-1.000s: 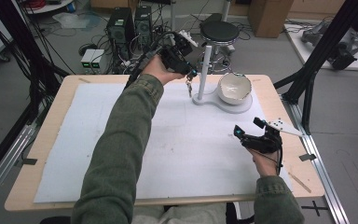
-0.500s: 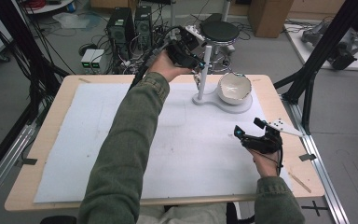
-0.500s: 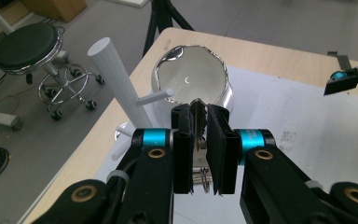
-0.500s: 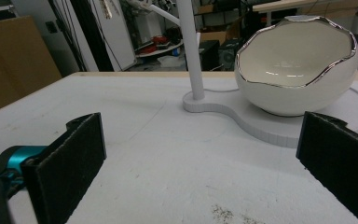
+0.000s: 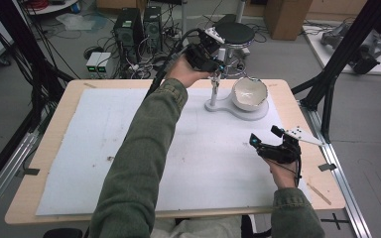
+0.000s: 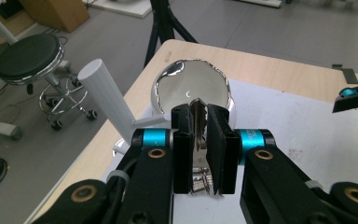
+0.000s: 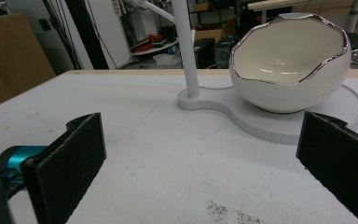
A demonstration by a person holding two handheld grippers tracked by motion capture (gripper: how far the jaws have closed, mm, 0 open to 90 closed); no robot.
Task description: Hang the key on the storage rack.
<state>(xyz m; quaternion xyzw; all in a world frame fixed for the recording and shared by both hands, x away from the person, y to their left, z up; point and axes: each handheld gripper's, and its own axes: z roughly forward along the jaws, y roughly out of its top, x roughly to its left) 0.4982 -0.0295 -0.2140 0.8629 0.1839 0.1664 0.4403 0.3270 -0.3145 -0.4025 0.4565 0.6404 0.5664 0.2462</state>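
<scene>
**Keys carried toward the stand and bowl**

White matting covers the wooden table, with cables, computer towers and a stool on the floor behind it at the top of the high view. A white stand with an angled peg is seen in the upper middle of that frame, sharing a flat base with an egg-shaped bowl edged in silver.

The left hand-held gripper is held above the stand, at the top centre of the high view. Its jaws are clenched on a small metal bunch, taken to be keys; in the left gripper view the bunch is pinched between the two black pads, with the peg at the left and the bowl's hollow directly beyond the jaws. Whether a ring is offered to the peg cannot be told.

The right hand-held gripper is rested low at the right of the high view, well apart from the bowl. Its jaws are released and wide, with nothing between them, as is shown in the right gripper view.

The step in hand is judged to be the carrying of the keys to their resting place, either the peg or the bowl. For the next move, the bunch would have to be lined up over that target and lowered before the grip is let go, so that nothing strikes the bowl's rim or tips the stand.
</scene>
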